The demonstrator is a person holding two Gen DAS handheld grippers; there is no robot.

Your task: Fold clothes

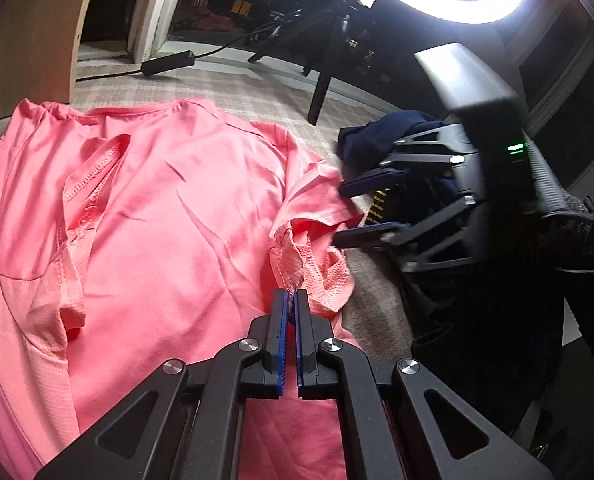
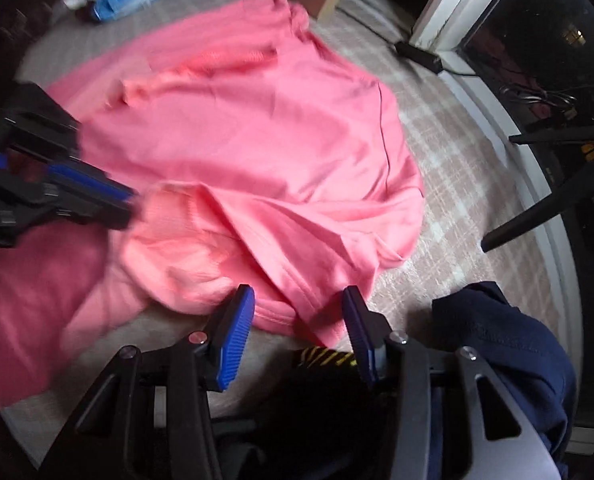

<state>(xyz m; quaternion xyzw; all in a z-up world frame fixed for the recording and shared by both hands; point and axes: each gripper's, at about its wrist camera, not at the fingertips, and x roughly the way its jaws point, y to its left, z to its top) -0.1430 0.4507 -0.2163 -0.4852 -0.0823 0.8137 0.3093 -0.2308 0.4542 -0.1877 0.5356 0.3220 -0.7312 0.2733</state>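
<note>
My left claw point(image 1: 291, 294) is clamped on a mesh fold of the pink T-shirt point(image 1: 169, 208), which spreads ahead of it and to its left on the checked bedcover point(image 2: 449, 152). My right claw point(image 2: 299, 300) stands apart, its tips straddling the shirt's sleeve hem without pinching it. A navy garment point(image 2: 509, 344) lies just right of it.

The pink shirt point(image 1: 169, 208) runs off the left and near edges of the left wrist view. In the right wrist view the left gripper point(image 2: 131, 206) is blurred, and the navy garment point(image 2: 509, 344) is partly hidden behind the right gripper's point(image 2: 299, 300) frame
</note>
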